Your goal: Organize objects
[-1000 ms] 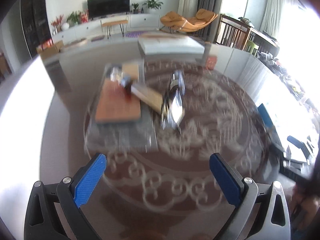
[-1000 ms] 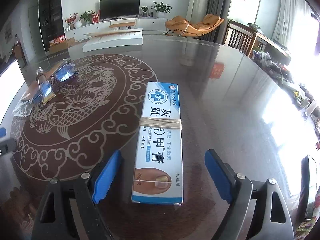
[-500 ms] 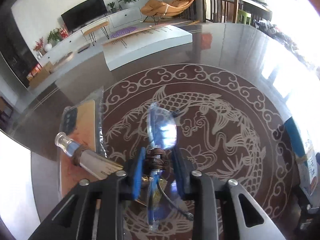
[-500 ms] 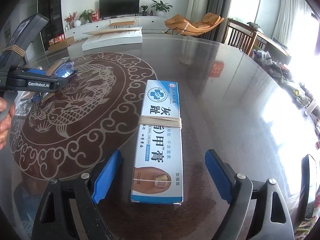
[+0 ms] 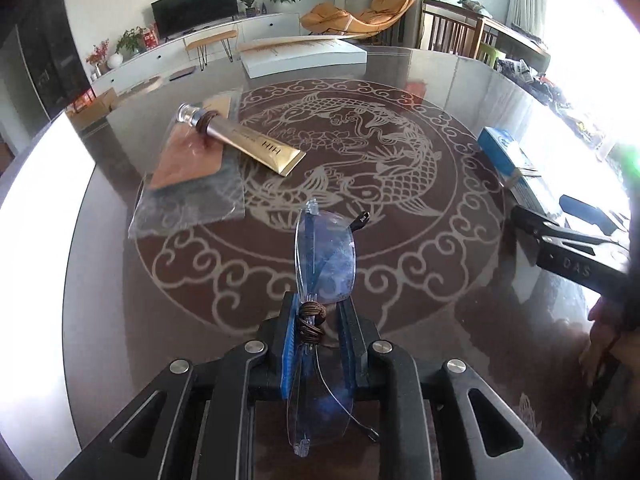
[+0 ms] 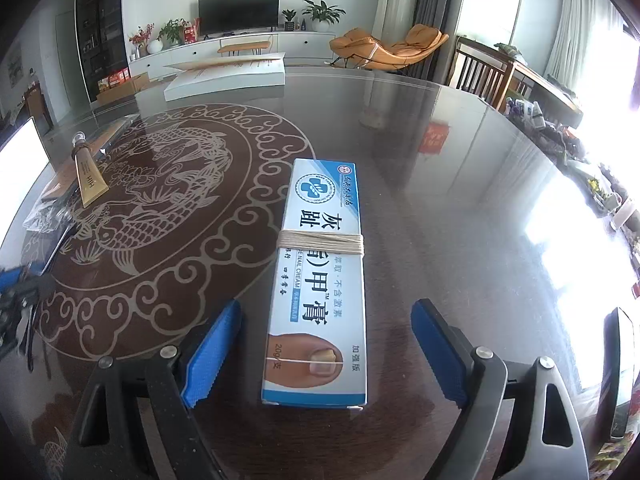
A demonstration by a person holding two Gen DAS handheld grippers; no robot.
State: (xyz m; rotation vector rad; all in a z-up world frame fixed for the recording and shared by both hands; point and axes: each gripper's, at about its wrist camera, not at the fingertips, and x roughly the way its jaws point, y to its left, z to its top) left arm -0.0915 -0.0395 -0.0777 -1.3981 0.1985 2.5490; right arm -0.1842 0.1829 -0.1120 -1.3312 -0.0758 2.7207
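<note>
Blue-tinted glasses (image 5: 326,258), clamped at the bridge by the left gripper (image 5: 316,332): carry level; right gripper (image 6: 326,350) stands released.

Left wrist view: mounted just behind the left gripper (image 5: 316,344), facing forward and steeply down along its fingers across the round table (image 5: 460,92); very near the glasses (image 5: 326,256) at bottom centre.
Right wrist view: mounted behind the right gripper (image 6: 326,344), facing forward and down; near the blue-and-white box (image 6: 320,280).
Shared ground: same fish pattern (image 5: 352,168) (image 6: 160,184), gold tube (image 5: 248,144) (image 6: 89,172), white flat box (image 5: 304,56) (image 6: 228,76), television (image 5: 194,8) (image 6: 239,11).
Cross-sight: right gripper (image 5: 568,248) at the left view's right edge; left gripper (image 6: 16,300) at the right view's left edge.
</note>
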